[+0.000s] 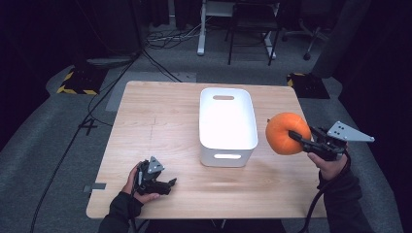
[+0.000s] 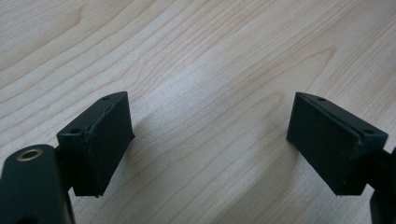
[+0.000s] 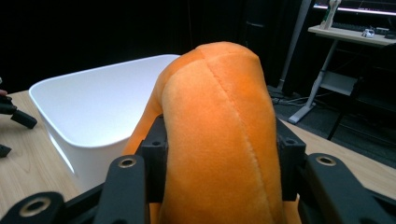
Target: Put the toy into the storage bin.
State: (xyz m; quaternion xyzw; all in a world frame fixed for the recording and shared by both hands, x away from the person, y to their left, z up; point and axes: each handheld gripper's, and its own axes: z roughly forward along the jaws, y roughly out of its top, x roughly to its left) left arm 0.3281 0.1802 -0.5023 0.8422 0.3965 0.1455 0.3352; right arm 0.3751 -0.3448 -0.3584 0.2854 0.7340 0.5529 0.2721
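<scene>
Right tool clamps orange plush pumpkin — just beside white bin.

A tub stands near the middle of the counter. To its right a plush pumpkin hangs above the counter's right edge, clamped in the right tool. The left tool sits low at the counter's near left, well apart from the tub.

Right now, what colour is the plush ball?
Orange; the plush ball shows best in the right gripper view.
</scene>
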